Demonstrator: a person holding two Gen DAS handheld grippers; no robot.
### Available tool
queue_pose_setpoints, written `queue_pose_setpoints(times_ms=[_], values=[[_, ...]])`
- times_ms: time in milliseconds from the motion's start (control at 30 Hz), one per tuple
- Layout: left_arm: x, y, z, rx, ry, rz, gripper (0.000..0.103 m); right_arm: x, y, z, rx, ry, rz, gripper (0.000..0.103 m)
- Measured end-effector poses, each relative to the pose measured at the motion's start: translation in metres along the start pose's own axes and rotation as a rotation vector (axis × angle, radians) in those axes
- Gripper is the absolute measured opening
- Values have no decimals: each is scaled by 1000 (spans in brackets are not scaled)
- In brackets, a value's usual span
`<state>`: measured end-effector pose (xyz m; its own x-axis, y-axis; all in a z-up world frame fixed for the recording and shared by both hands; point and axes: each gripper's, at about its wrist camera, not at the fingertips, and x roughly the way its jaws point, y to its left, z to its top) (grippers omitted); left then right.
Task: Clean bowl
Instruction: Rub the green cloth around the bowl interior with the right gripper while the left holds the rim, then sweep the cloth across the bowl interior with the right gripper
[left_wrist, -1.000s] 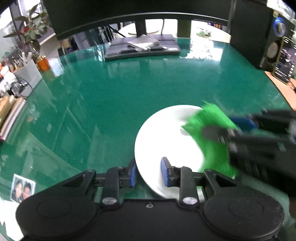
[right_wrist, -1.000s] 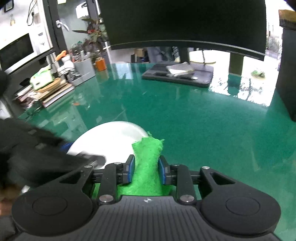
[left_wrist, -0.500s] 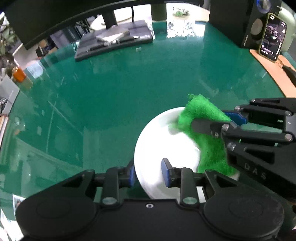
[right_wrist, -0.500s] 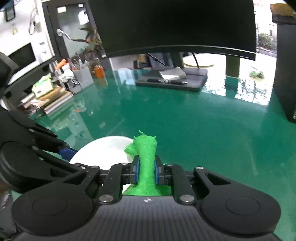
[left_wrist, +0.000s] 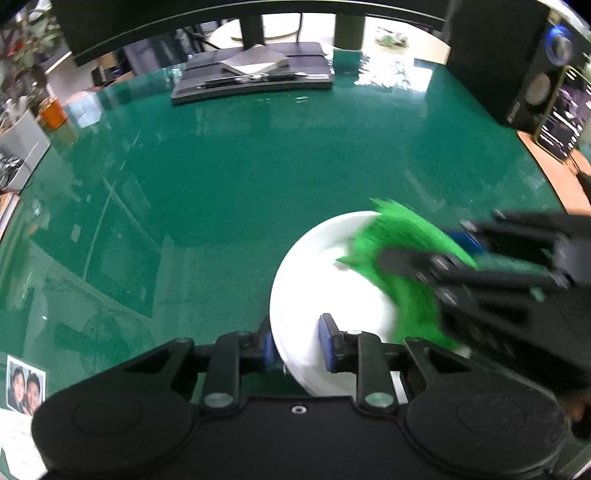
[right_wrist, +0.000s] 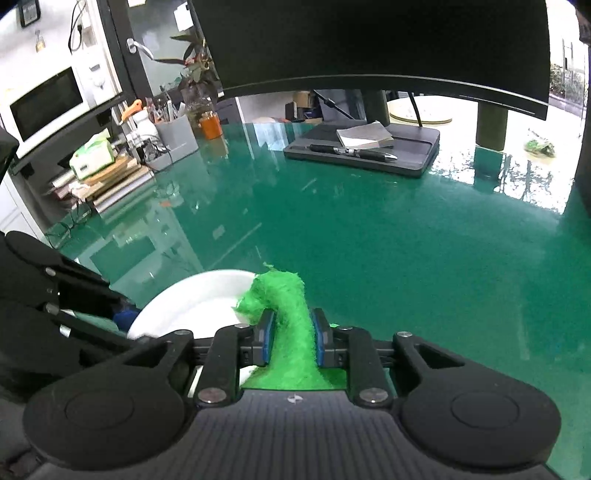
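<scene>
Spreading across both views, a glossy green worktop (left_wrist: 229, 206) mirrors the room around it, with a dark curved monitor (right_wrist: 369, 40) looming over its far edge. A grey desk tray (right_wrist: 369, 151) below the screen carries a notepad and a pen. At the right margin of the left wrist view stands a black speaker (left_wrist: 517, 62) with a phone (left_wrist: 565, 110) propped beside it. A microwave (right_wrist: 48, 103) and cluttered shelves fill the left of the right wrist view.

Near the front edge of the worktop sits the white bowl (left_wrist: 332, 280), round, shallow and plain, its glazed inside bright and unmarked where it shows. The left tool (left_wrist: 297, 341) straddles the bowl's near rim, one blue pad outside the wall and one inside; its jaws are narrowing on that rim, pads close against the wall.

Reaching in from the right, the right tool (right_wrist: 290, 338) pinches a bright green fibrous scouring cloth (right_wrist: 288, 306) between its blue pads; its jaws are easing apart slightly, yet the cloth remains squeezed between them. The cloth's loose end drapes over the bowl's far right rim and into its inside, smeared by motion blur in the left wrist view.

A small photo print (left_wrist: 25, 384) lies at the worktop's near left corner.
</scene>
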<state>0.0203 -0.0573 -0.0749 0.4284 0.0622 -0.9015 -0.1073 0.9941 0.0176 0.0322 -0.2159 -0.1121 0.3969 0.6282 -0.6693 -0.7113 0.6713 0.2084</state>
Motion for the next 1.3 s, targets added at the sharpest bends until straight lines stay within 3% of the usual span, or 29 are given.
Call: queue_pose_setpoints(times_ms=[100,233,467,533,633,700,733,833,967,1167,1300], values=[[-1,1,-1,9,-11,-2,25,-12,7,-10,12,9,-2,26],[-4,-5,-9,36,-27,9,25,-4,9,-3,15,-25,-81,23],[-1,-3,-6,35,-45,9,26,-10,19,-14,-18,11,-70,26],[1,-1,-4,29,-45,8,26,-17,19,-16,-8,3,-68,36],[2,-3,-6,47,-59,19,26,-20,16,-10,12,-42,-90,40],[1,-2,-7,49,-66,15,26,-17,13,-7,17,-51,-97,36],[1,-2,-9,47,-68,11,26,-13,11,-4,9,-55,-111,25],[-2,-4,-14,43,-66,0,26,-6,12,1,-4,-43,-99,16],[-6,-2,-19,51,-49,-25,28,0,16,7,-25,-33,-88,17],[-4,7,-4,53,-110,-47,28,-1,16,5,-9,-36,-80,16],[8,3,2,64,-87,-25,28,-1,17,5,-12,-30,-92,16]])
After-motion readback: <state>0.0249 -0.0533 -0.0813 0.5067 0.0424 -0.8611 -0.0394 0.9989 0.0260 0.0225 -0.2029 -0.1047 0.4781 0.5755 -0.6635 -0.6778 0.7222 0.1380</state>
